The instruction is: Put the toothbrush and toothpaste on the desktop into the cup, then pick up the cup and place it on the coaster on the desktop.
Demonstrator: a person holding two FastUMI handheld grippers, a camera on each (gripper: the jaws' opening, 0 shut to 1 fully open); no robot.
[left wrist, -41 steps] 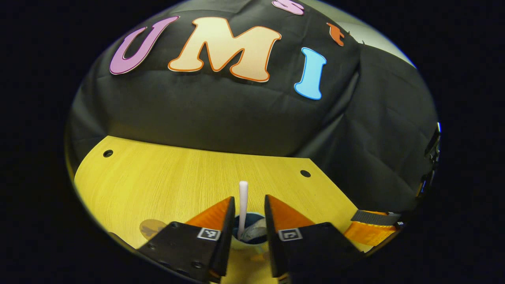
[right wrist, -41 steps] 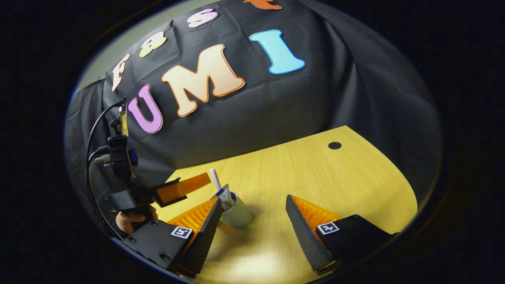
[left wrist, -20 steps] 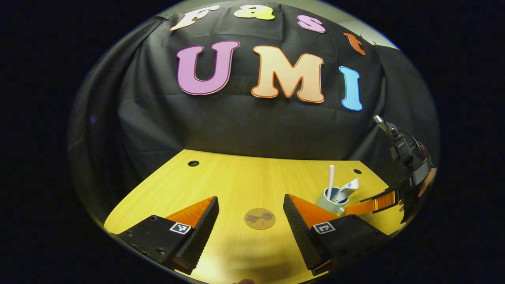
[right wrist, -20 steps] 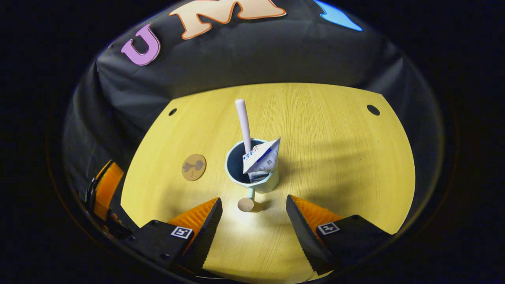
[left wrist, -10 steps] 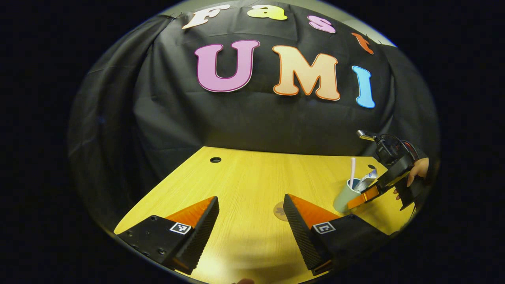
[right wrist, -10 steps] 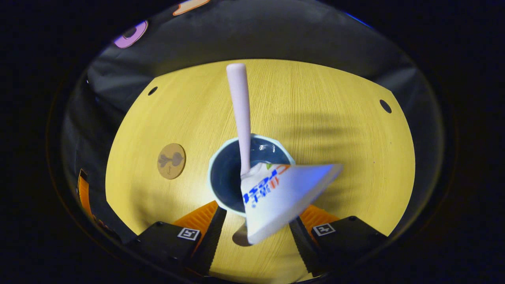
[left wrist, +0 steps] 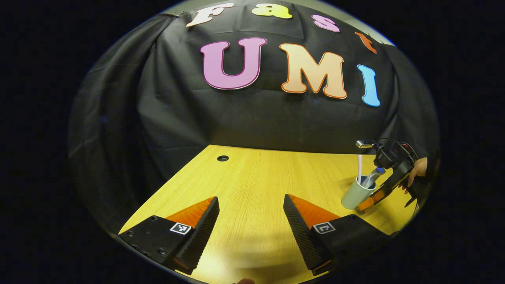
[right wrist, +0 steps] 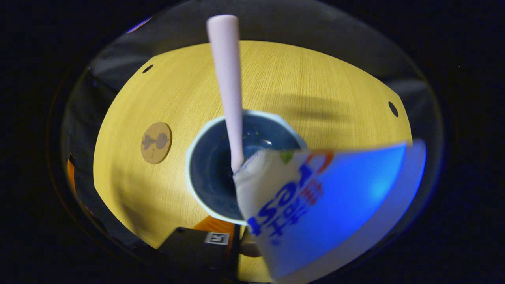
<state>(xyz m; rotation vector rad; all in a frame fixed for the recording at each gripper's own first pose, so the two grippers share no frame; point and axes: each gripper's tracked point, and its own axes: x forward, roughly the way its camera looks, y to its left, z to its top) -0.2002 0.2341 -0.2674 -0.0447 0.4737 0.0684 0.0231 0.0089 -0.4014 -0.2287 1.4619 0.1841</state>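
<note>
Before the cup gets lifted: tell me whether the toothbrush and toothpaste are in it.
Both are in. The toothbrush handle and toothpaste tube stand out of the cup mouth, leaning on its rim.

Left tool (left wrist: 250,221) hovers with fingers spread wide; right tool (left wrist: 371,199), hand-held (left wrist: 417,170), angles downward.

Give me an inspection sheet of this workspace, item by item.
Surface: yellow wooden desktop with round holes.
Job's things: cup upright on the desktop, off the coaster; toothbrush and toothpaste stand in it.
Clutter: nothing seen.
Grippers: left gripper open over bare desktop; right gripper down at the cup's side, grip cannot be told.
Cables: wires on the right gripper's top.
Surroundings: black cloth wall; a hand holds the right gripper.
</note>
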